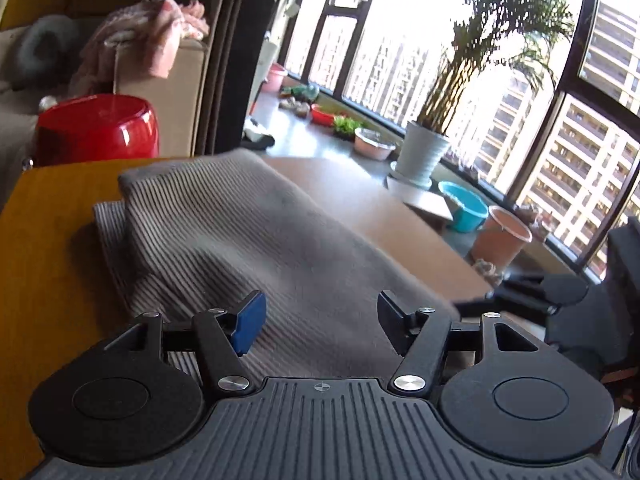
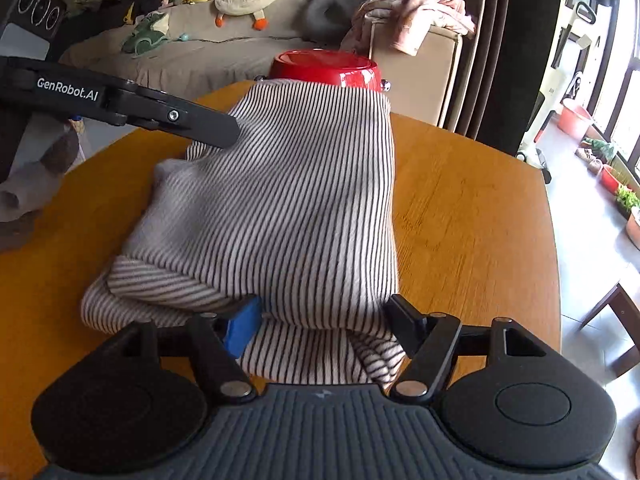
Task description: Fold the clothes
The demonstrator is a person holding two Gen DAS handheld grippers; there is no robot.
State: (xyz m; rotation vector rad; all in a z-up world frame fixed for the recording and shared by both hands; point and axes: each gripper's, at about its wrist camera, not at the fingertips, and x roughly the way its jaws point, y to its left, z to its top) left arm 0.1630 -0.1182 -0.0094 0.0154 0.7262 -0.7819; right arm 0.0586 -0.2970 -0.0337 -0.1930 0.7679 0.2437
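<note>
A striped grey-and-black garment [image 2: 280, 216] lies folded in layers on the orange wooden table [image 2: 472, 208]. It also shows in the left wrist view [image 1: 240, 232]. My left gripper [image 1: 320, 320] is open, its fingers spread just above the garment's near edge. In the right wrist view the left gripper [image 2: 224, 132] reaches over the garment's far left side. My right gripper [image 2: 324, 320] is open, its fingers spread on either side of the garment's near folded edge. The right gripper's dark fingers [image 1: 520, 296] show at the right of the left wrist view.
A red stool [image 2: 326, 70] stands beyond the table's far edge, with a beige sofa [image 2: 416, 76] holding pink clothes behind it. Potted plants [image 1: 424, 152] and basins [image 1: 464, 206] line the window floor. A wooden chair [image 2: 616, 320] stands at the table's right.
</note>
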